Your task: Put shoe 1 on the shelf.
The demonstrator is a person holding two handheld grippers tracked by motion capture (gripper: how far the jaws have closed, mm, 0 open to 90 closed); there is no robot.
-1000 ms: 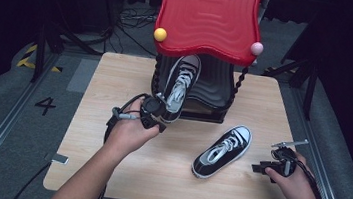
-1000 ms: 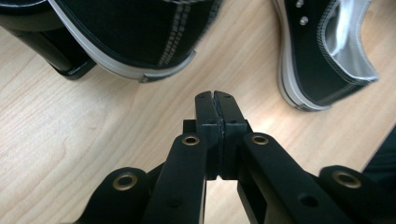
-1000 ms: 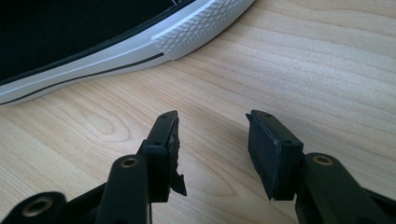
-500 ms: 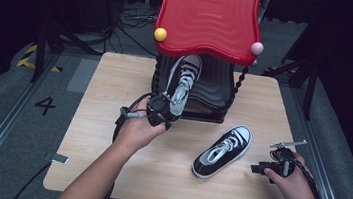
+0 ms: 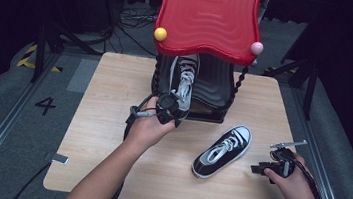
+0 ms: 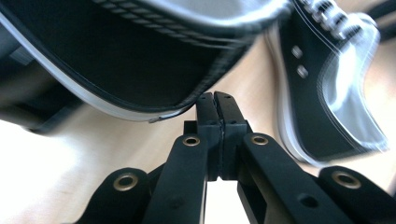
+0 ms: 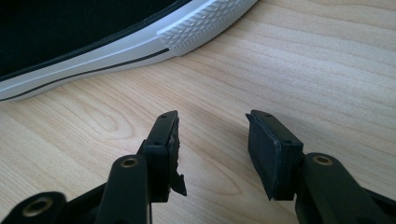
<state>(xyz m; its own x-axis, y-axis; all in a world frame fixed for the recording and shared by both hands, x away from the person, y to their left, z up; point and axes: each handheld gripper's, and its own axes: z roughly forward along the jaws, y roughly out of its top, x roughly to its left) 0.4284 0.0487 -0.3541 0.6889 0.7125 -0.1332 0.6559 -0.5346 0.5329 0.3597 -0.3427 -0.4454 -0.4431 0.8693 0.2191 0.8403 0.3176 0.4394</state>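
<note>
The left gripper (image 5: 172, 110) is squeezed tight on the heel edge of the shoe (image 5: 183, 82) on the black rack (image 5: 210, 91) at the far side. The shoe's toe is hidden under the red top (image 5: 208, 17). The right gripper (image 7: 212, 149) is held open, with nothing in it, near the other shoe (image 5: 222, 151) on the table (image 5: 106, 121).

From my station, the table (image 5: 111, 122) carries a rack (image 5: 210, 91) at its far middle edge, under a wavy top panel (image 5: 209, 17). One shoe (image 5: 182, 82) lies in the rack's left part, toe toward the far side. The left gripper (image 5: 168, 109) sits at that shoe's near end, just before the rack; I think its pressed-together tips pinch the heel edge, though the close view is blurred. The second shoe (image 5: 222, 151) lies on the table, right of the left gripper and before the rack. The right gripper (image 5: 278, 164) rests farther right, near the table's right edge, its tips just beside this shoe's sole (image 7: 93, 51).
</note>
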